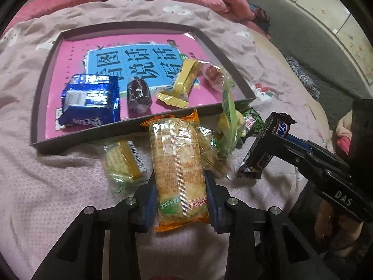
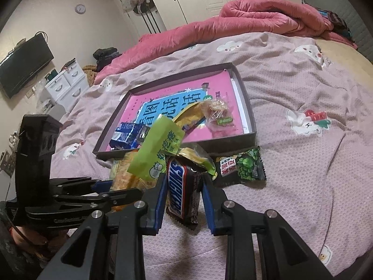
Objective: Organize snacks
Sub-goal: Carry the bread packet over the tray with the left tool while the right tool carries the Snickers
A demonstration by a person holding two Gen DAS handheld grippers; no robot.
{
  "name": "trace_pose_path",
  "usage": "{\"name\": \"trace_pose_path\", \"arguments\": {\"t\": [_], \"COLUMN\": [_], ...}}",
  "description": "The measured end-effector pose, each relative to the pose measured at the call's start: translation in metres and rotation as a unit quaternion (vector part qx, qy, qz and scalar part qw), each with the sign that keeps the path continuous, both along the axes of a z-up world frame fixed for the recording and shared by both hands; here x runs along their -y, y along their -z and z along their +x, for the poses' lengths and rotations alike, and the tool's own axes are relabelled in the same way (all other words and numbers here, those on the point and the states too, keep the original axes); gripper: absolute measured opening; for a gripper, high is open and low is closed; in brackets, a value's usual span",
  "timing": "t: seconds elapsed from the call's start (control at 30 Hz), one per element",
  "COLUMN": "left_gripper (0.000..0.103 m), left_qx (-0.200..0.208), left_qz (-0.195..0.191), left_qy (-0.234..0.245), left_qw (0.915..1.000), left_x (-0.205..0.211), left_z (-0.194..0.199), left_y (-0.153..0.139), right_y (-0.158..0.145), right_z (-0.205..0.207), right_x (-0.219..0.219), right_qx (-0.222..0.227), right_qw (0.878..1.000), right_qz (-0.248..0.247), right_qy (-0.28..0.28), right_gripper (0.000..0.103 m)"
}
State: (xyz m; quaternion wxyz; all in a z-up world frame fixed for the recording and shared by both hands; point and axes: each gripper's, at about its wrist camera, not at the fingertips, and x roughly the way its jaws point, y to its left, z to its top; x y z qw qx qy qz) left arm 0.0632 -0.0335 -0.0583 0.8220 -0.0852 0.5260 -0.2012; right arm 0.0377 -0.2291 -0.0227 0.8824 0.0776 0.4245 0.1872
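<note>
**Snacks half sorted**

4 snacks lie in the tray (image 1: 42,88). The left gripper (image 1: 180,198) clamps a rice cracker pack (image 1: 177,163); the right gripper (image 2: 183,200) clamps a Snickers bar (image 2: 180,189) (both near the tray's front edge). Several packets remain on the bedspread (image 1: 46,186).

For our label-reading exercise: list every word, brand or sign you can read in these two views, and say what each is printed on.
"SNICKERS": on the dark chocolate bar clamped in the right tool.
"DAS": on the right tool's black body, seen from the left wrist view.
Large Chinese characters: on the pink book lying in the tray.
Small print on the orange-ended rice cracker pack in the left tool, and on the other wrappers: too small or blurred to read.
</note>
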Motion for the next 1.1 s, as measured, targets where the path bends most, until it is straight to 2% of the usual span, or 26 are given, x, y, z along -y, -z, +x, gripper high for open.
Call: {"name": "trace_pose_path", "arguments": {"t": [0.57,1.1], "left_gripper": [0.038,0.038], "left_qx": [0.041,0.063], "left_qz": [-0.007,-0.004], "left_qy": [-0.036,-0.062], "left_qw": [0.9985,0.9961], "left_x": [-0.018,-0.027], "left_z": [-0.014,-0.017], "left_y": [-0.035,-0.055], "right_y": [-0.017,-0.028], "right_z": [-0.005,-0.005], "right_x": [0.002,0.006], "right_qx": [0.042,0.065], "right_qw": [0.999,0.998], "right_qz": [-0.014,-0.013], "right_qy": [0.007,0.014], "right_gripper": [0.029,0.029]}}
